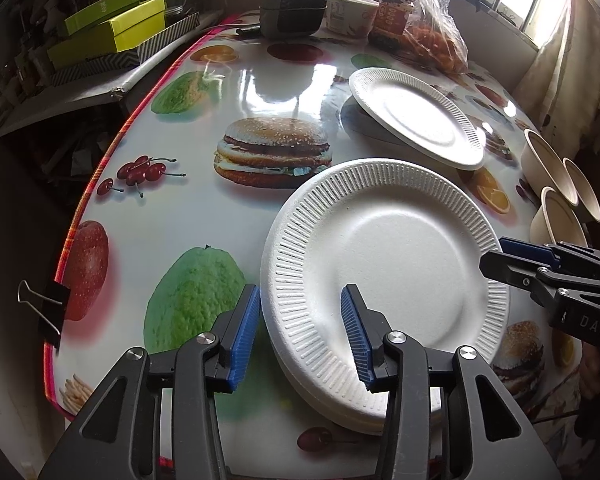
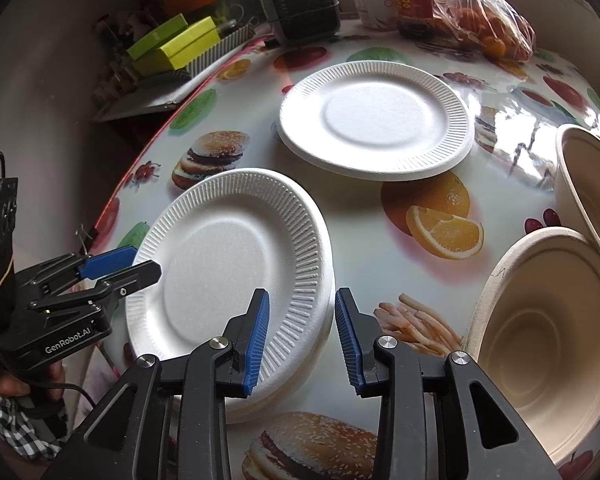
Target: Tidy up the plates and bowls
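- Near foam plate stack (image 1: 384, 264) flat on the printed tablecloth (image 1: 172, 220), close to the table's front edge — at least two plates nested.
- Left gripper (image 1: 300, 336) straddling the stack's left rim, fingers apart, blue pads clear of the foam; nothing clamped.
- Right gripper (image 2: 302, 338) straddling the right rim of the same stack, fingers apart, no pad contact visible.
- Second foam plate (image 2: 376, 124) further back, one edge tilted up off the cloth, well apart from the stack.
- Beige paper bowls (image 2: 540, 344) on their sides to the right, near the right gripper — three seen from the left wrist view.
- Far end cluttered: small black heater (image 1: 294, 0), paper cup (image 1: 350, 12), jar (image 1: 394, 12), plastic bag of oranges (image 1: 432, 40).
- Binder clip (image 1: 44, 304) on the left table edge; green boxes (image 1: 116, 28) on a shelf beyond it.
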Available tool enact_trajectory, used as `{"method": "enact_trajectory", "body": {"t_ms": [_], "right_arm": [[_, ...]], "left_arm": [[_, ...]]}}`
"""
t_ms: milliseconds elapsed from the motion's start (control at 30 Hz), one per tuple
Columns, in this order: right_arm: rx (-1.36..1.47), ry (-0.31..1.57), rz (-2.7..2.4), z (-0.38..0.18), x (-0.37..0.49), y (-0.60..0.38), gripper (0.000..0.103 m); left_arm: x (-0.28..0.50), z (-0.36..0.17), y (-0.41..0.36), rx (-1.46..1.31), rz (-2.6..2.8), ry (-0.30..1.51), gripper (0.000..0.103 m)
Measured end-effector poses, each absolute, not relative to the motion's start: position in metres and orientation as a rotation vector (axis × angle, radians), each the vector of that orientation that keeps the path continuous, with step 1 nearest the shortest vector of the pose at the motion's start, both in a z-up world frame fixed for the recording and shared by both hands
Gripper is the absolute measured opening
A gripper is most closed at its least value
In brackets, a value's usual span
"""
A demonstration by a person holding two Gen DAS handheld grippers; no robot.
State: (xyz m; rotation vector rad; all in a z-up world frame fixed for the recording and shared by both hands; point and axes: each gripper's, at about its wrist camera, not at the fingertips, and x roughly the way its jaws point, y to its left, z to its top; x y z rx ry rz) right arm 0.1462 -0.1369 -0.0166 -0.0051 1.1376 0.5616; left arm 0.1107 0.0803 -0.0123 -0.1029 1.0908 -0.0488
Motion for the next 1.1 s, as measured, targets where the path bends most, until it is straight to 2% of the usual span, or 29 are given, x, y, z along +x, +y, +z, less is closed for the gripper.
{"method": "enact_trajectory", "body": {"t_ms": [567, 1100], "right_arm": [[0.013, 1.064, 0.551, 0.005, 0.148, -0.148, 0.045], [0.02, 0.942, 0.47, 0.055, 0.192, -0.189, 0.045]], "left_arm": [[0.119, 0.01, 0.08, -0.118, -0.075, 1.033, 0.047], [0.176, 0.048, 0.066, -0.121, -0.135, 0.972, 0.047]]}}
